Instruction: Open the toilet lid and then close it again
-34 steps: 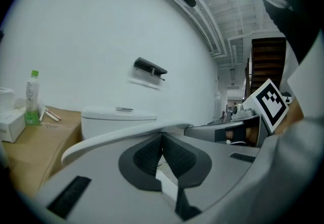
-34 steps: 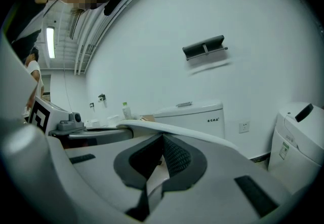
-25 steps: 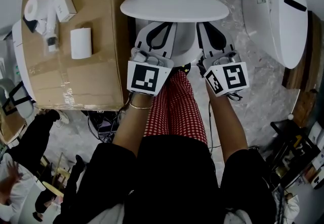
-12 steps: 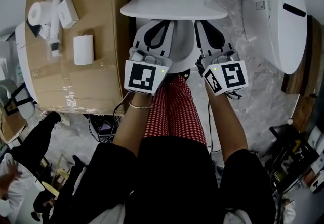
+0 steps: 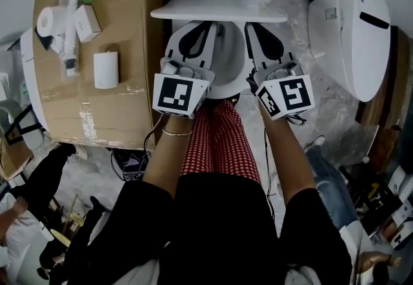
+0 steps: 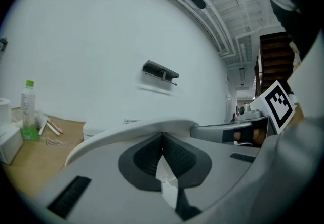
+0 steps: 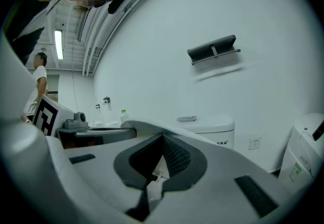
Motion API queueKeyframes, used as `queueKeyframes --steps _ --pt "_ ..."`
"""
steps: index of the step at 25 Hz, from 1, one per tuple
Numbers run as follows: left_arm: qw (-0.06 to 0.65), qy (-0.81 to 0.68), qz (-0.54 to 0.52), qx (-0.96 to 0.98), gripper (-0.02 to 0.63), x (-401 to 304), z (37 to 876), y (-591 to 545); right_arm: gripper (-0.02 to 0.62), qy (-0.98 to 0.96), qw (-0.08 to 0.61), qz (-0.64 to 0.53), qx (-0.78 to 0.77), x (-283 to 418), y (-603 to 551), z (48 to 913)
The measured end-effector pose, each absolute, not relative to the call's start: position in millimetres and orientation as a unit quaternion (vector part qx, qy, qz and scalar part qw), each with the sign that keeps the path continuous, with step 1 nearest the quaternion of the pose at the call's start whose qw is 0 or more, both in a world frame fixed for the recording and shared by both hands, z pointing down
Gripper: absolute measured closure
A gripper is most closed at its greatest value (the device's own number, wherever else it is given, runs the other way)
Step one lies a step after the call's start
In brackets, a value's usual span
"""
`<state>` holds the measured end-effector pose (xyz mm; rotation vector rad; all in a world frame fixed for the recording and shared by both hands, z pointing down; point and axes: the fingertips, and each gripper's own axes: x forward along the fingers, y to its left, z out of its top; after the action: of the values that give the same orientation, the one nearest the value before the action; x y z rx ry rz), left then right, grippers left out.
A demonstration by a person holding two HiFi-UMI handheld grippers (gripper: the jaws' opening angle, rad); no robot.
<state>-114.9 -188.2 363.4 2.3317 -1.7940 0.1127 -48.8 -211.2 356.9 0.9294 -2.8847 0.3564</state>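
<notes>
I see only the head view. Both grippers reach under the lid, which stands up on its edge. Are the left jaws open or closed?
Observer: Closed. In the left gripper view, the jaws of the left gripper meet at the tips, just below the edge of the lid.
Operator: And the right jaws?
Observer: Also closed. The right gripper shows its jaws together at the tips in its own view.
Operator: Is anything on the wall above the tank?
Observer: Yes, a dark holder is fixed to the wall, above the tank.
</notes>
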Motion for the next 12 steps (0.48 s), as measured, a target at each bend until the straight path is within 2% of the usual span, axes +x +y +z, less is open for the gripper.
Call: queueKeyframes --steps 12 --pt "0.093 -0.619 0.045 0.779 0.603 -124.1 351.4 -217.5 0.577 -0.949 0.045 0.113 0.290 -54.5 -238.8 346.7"
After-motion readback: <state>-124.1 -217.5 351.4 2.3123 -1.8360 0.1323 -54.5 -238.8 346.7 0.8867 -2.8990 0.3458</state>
